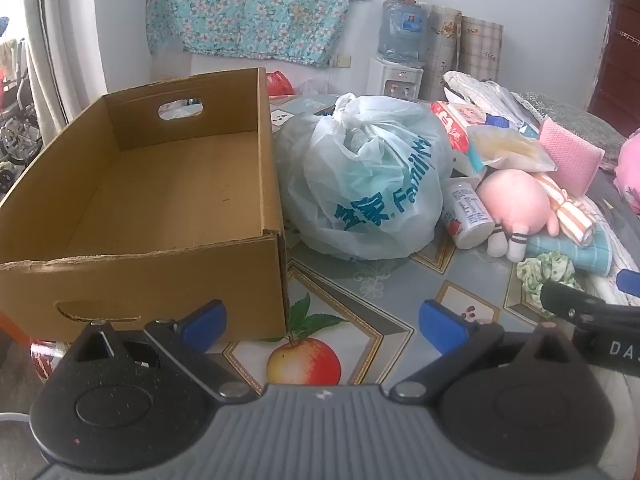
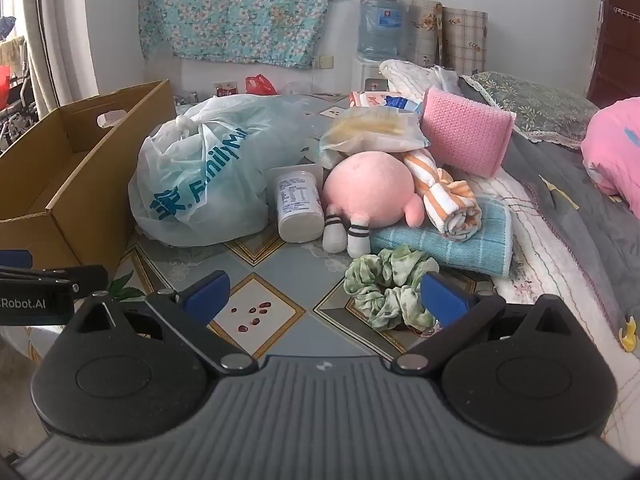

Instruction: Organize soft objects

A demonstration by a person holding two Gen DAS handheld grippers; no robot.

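Blue pads tip both grippers, and both sets of fingers stand wide apart with nothing between them. The left gripper (image 1: 322,318) hovers low over the patterned surface (image 1: 360,292), above a printed apple, with the near wall of the box (image 1: 140,280) just beside its left finger. The right gripper (image 2: 324,296) hangs over the same surface, its right finger just beside the green scrunchie (image 2: 384,288), which lies flat on the cloth.

Behind the scrunchie a folded blue towel (image 2: 452,244) lies at the edge of the heap. A rolled orange-striped cloth (image 2: 444,196) rests on it, touching a pink plush (image 2: 368,192) whose striped white feet point toward the camera. A white bottle (image 2: 298,204) lies on its side between the plush and a tied plastic bag (image 2: 200,176), which sits just beside the box's right wall.

The box is open and empty inside, with a handle cutout in the far wall.

Farther back, a clear packet rests on the plush, and a pink knitted pad (image 2: 466,136) leans upright near the bed (image 2: 560,216).
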